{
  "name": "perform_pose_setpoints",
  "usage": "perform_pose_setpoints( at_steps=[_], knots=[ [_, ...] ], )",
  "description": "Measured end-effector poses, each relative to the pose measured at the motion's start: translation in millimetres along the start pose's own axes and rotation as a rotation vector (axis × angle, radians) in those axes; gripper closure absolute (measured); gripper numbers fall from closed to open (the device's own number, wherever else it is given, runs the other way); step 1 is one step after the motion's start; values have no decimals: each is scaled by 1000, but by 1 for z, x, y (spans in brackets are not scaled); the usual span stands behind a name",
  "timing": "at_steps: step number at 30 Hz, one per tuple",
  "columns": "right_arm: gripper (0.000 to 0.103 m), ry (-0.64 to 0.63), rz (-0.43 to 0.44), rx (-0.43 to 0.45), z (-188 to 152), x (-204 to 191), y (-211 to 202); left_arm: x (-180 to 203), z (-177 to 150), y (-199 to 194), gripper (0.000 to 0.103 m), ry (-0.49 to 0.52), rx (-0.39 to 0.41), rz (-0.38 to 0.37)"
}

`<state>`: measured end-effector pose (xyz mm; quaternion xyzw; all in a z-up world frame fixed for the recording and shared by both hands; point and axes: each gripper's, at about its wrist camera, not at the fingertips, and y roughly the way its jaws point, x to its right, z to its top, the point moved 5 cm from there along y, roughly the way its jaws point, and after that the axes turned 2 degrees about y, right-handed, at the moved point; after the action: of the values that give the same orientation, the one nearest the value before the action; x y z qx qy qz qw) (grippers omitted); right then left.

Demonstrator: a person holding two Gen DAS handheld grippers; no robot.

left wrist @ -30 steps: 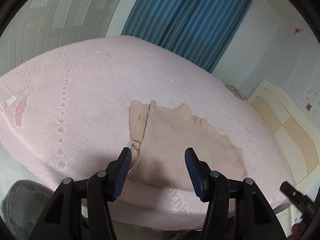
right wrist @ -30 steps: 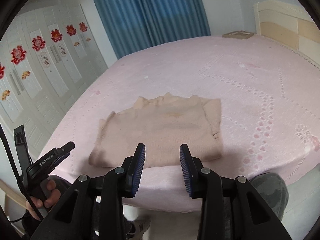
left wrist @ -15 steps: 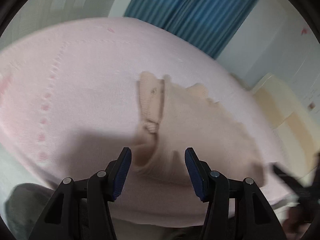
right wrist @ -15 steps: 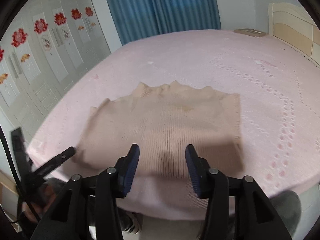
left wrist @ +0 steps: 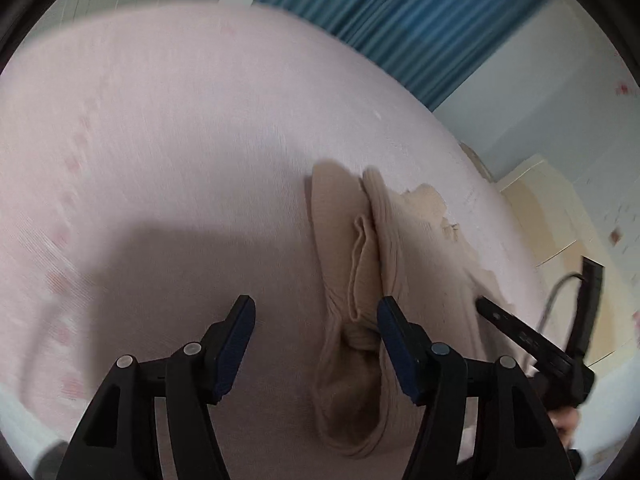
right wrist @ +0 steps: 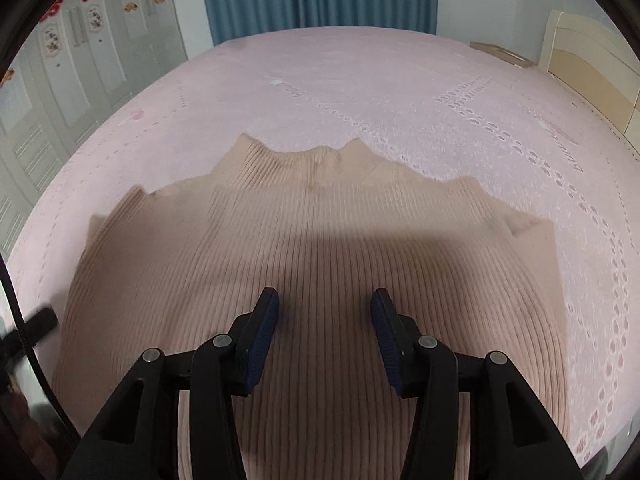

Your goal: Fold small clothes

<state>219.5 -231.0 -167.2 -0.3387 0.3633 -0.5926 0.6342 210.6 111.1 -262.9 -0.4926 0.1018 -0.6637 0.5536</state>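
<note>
**Soft knit top on the bed: grip at the edges, not the middle**

The beige ribbed sweater is lying flat on the pink bedspread, near the front edge of the bed, neck side pointing away. It is looking light, soft and stretchy, so probably it is sagging and folding over itself when lifted at one point only. No fragile parts, not slippery; the ribs are giving good friction for the pads.

The left gripper is hanging over the sweater's left side, where a sleeve is lying folded in along the body. Its jaws are opening, nothing pressed between them yet; the right pad is just over the sleeve fold. The right gripper is hovering above the middle of the body w/ jaws approx. half apart, holding nothing.

Best hold, imo: pinch hem corner and shoulder together, both layers, so the cloth is staying flat while folding.
</note>
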Motion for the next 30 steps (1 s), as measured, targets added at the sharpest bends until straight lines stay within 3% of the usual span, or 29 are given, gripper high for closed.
perform_pose_setpoints(
  at_steps=[3, 8, 14, 17, 21, 30],
  knots=[
    [55, 12, -1, -24, 18, -2, 14, 8, 3, -1, 41, 14, 32, -48],
    [56, 40, -33, -87, 39, 0, 45, 8, 0, 9, 41, -9, -2, -95],
    [56, 17, -56, -109, 45, -5, 48, 11, -4, 13, 41, 3, -12, -103],
    [56, -4, -48, -123, 36, -8, 36, 14, -4, 14, 40, 31, -19, -96],
    [56, -78, -72, -70, 19, -14, 8, 17, -6, 14, 40, 64, -32, -91],
    [56, -195, -31, -40, -54, -30, -44, 20, -25, 3, 40, 112, -61, -77]
  ],
)
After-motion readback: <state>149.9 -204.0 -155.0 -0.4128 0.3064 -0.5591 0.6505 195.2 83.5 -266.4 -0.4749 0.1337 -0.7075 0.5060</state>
